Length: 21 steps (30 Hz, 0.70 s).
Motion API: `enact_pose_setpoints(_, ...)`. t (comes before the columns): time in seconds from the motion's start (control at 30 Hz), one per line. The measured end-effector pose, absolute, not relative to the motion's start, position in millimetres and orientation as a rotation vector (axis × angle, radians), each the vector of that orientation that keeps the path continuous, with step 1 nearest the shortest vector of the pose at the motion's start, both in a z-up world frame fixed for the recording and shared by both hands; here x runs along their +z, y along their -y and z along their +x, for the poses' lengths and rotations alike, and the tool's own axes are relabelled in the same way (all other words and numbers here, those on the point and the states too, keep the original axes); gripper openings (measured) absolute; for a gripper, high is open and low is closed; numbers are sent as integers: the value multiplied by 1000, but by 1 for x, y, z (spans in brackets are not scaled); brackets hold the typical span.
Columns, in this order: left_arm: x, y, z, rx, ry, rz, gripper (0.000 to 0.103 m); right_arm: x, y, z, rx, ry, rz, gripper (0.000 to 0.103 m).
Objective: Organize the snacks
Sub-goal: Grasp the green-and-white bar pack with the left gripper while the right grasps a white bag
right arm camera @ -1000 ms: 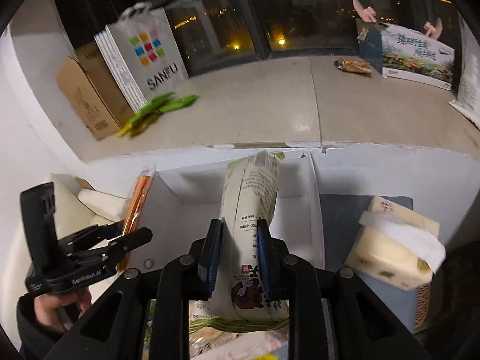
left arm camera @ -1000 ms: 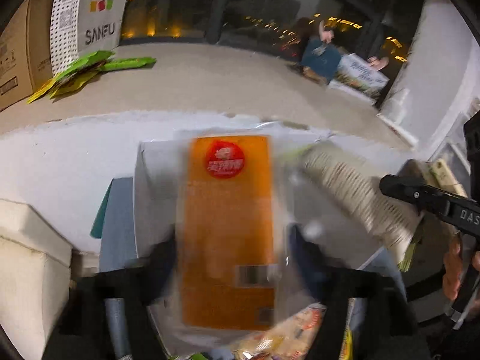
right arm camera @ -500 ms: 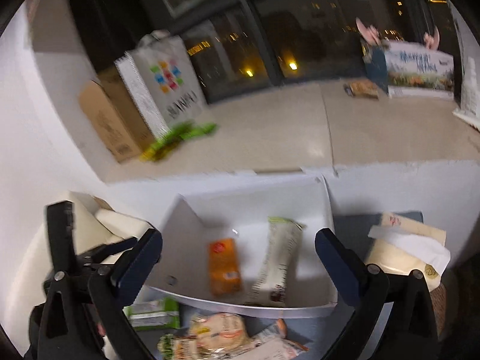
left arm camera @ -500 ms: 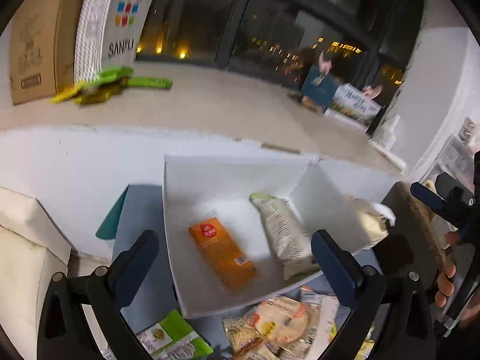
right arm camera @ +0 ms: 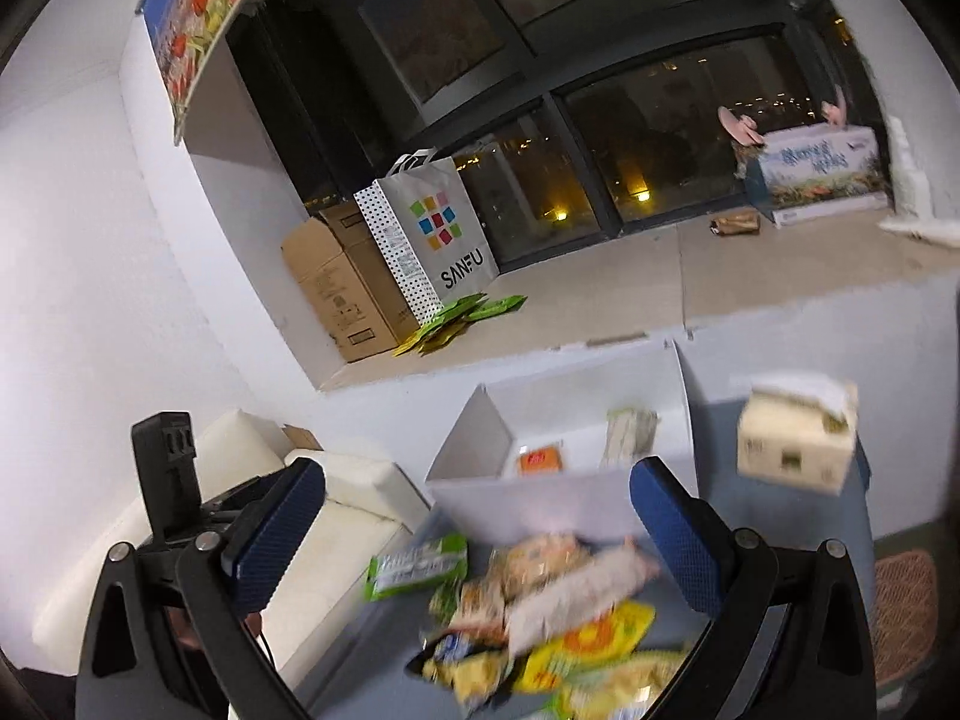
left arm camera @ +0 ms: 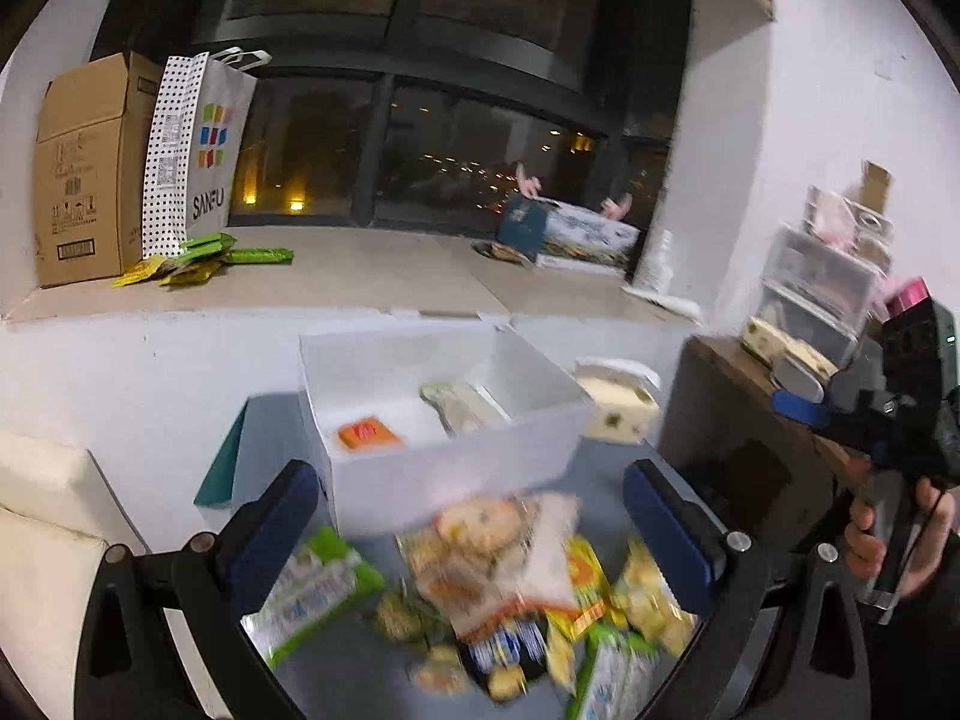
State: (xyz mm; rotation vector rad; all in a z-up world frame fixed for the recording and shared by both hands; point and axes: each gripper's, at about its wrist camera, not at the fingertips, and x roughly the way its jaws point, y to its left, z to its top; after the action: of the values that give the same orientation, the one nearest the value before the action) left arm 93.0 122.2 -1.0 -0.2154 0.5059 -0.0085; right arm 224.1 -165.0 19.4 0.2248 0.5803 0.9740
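Matt white paper box (left arm camera: 456, 468), glossy plastic snack packets (left arm camera: 498, 564), brown cardboard carton (left arm camera: 84, 168)

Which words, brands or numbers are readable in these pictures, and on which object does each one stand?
"SANFU": on the white shopping bag beside the cardboard box.
Cardboard box prints: too small to read.
Blue-and-white carton by the window: lettering blurred.
Snack packets and the orange packet in the white box: blurred, unreadable.

black tongs (left arm camera: 471, 531) — blue textured pads (left arm camera: 666, 531), silver screws — bare-skinned hand (left arm camera: 900, 540) on one handle.
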Motion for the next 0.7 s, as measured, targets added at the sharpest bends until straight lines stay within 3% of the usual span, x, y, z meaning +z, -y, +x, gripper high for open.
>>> enact_pose_setpoints(0.33, -33, -89, 30, -82, -506, -248, 103, -61, 207, 168, 941, -719, 305, 103)
enact_pose_setpoints(0.7, -42, -89, 16, -80, -524, -215, 103, -94, 155, 213, 843, -949, 215, 103)
